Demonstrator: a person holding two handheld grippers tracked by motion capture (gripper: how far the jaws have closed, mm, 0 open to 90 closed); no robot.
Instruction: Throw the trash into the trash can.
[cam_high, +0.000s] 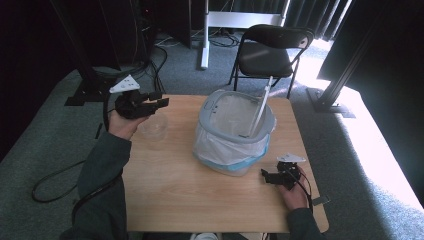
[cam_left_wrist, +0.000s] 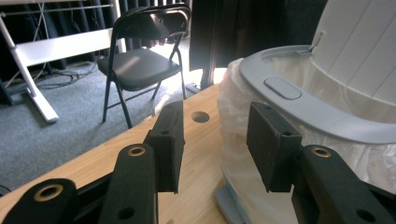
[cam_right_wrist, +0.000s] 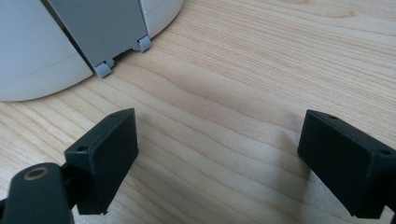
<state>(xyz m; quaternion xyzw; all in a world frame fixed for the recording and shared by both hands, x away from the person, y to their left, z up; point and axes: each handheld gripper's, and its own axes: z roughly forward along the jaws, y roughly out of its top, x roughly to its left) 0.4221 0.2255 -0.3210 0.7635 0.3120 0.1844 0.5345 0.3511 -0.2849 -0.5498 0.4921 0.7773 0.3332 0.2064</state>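
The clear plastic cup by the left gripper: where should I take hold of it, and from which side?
Grip the clear plastic cup across its upper wall, just below the rim, coming down from above with one finger on each side. It stands upright and open-topped, near the table's left edge. The left gripper hovers just behind it, fingers apart and empty, so it is probably the easier one to use.

The high view looks forward and down over the whole desk (cam_high: 200, 200). The left tool view faces level, close beside the bin (cam_left_wrist: 327, 112), chair (cam_left_wrist: 140, 60) behind. The right tool view sits low near the bin's base (cam_right_wrist: 42, 60).
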